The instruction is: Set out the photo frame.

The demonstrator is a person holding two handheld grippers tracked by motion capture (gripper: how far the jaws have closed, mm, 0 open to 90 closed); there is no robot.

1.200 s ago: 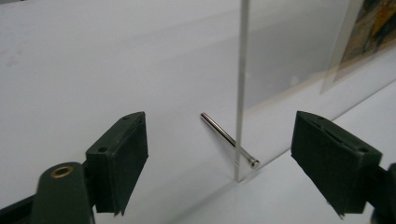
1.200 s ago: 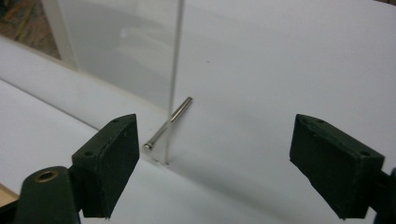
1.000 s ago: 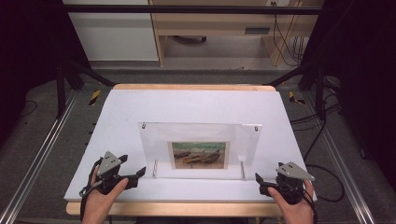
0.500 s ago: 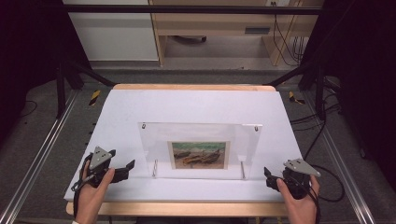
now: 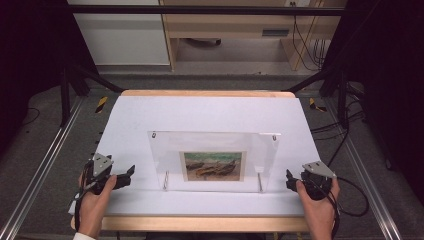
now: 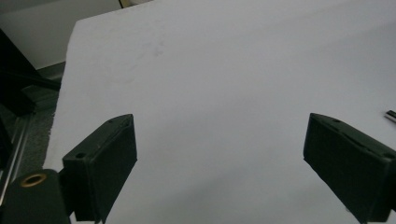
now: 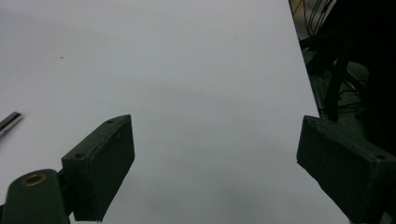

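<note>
A clear acrylic frame (image 5: 214,159) stands upright at the middle of the white table (image 5: 210,112), on two metal posts, with a small painting of boats (image 5: 213,165) inside it. My left gripper (image 5: 131,173) rests low at the table's front left, held by a hand, jaws wide open over bare white surface (image 6: 219,121). My right gripper (image 5: 289,179) sits at the front right, held by the other hand, also wide open with nothing between its fingers (image 7: 100,163). Both grippers are apart from the frame.
A metal post tip (image 6: 390,115) peeks in at the right edge of the left gripper view, another post tip (image 7: 9,122) at the left of the right gripper view. Dark rails and cables (image 5: 350,130) flank the table. The wooden front edge (image 5: 200,223) runs below.
Both hands have drawn outward and apart from the frame: the left gripper moved left, the right gripper moved right. The frame has stayed put.
</note>
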